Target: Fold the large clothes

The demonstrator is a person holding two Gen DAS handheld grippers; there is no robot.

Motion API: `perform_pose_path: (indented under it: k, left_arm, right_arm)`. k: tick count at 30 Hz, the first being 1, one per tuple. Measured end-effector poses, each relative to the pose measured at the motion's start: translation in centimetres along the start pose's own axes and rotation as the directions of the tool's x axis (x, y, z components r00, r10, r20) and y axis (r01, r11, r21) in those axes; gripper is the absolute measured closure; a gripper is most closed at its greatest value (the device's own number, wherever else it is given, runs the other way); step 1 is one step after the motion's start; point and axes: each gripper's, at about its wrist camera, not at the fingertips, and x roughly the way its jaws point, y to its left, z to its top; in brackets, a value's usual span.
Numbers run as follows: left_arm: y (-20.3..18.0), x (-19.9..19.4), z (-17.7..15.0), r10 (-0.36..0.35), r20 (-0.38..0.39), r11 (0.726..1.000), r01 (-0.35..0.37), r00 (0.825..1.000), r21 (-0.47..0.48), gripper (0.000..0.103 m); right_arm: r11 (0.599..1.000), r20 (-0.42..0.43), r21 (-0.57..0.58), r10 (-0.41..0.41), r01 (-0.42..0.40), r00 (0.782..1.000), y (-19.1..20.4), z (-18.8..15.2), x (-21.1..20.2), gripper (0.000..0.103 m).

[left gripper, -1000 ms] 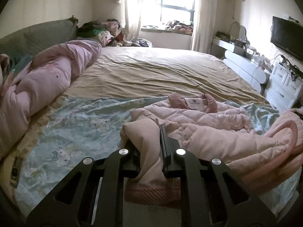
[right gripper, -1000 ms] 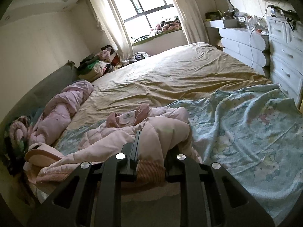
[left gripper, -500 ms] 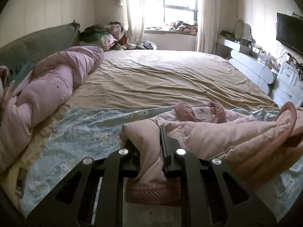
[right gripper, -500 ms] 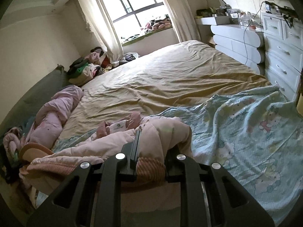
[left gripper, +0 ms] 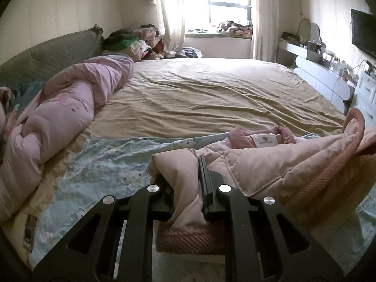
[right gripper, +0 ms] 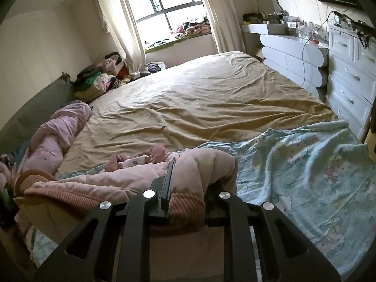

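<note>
Left wrist view: the left gripper (left gripper: 185, 183) is clamping its jaws nearly closed on a fold of the pink padded jacket (left gripper: 270, 164), with the ribbed hem (left gripper: 188, 238) hanging just below them. Over the last second the jacket's collar and label (left gripper: 265, 139), ahead and to the right of the jaws, have been sliding further right and drawing closer, while the far ribbed edge (left gripper: 352, 127) has been rising at the right rim. In the right wrist view the right gripper (right gripper: 188, 185) is likewise pinching the jacket, its jaws almost shut on a ribbed band (right gripper: 188, 205); the collar, ahead and left of them, has been coming nearer too. I judge that both hands are carrying the hem forward over the body toward the collar — the lengthwise fold is underway, not finished.

Beyond the jaws the cartoon-print blanket (right gripper: 305, 164) is lying under the jacket, then the tan bedsheet (left gripper: 211, 98) is stretching away, with a rolled pink quilt (left gripper: 58, 117) to the far left.

The jacket's sleeves are not showing, and how flat the lower layer is lying is hidden — the raised fabric is covering it.
</note>
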Motion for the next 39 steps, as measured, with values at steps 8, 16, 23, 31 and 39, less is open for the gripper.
perform_pose_path:
  k: [8, 16, 23, 31, 39]
  left_arm:
    - [-0.9, 2.4, 0.8, 0.027, -0.019, 0.999, -0.026, 0.999, 0.025, 0.093]
    - [-0.9, 5.2, 0.8, 0.038, -0.056, 0.999, -0.036, 0.998, 0.041, 0.092]
    - [-0.5, 6.3, 0.9, 0.022, -0.08, 0.999, -0.019, 0.997, 0.035, 0.092]
    - [-0.4, 8.0, 0.8, -0.006, -0.084, 1.0, 0.008, 0.996, 0.022, 0.091]
    - [-0.5, 10.3, 0.8, -0.039, -0.108, 0.999, 0.039, 0.993, -0.003, 0.088]
  right_arm:
    - [0.999, -0.04, 0.036, -0.017, 0.018, 0.999, -1.0, 0.7, 3.5, 0.085]
    - [0.996, -0.086, 0.089, 0.005, 0.002, 0.996, -1.7, 1.4, 6.1, 0.08]
    - [0.991, -0.111, 0.129, 0.04, -0.025, 0.993, -2.4, 2.0, 7.2, 0.079]
    - [0.986, -0.137, 0.163, 0.067, -0.044, 0.988, -2.9, 2.3, 8.8, 0.06]
    - [0.987, 0.009, 0.148, 0.066, -0.067, 0.998, -2.5, 2.9, 5.9, 0.017]
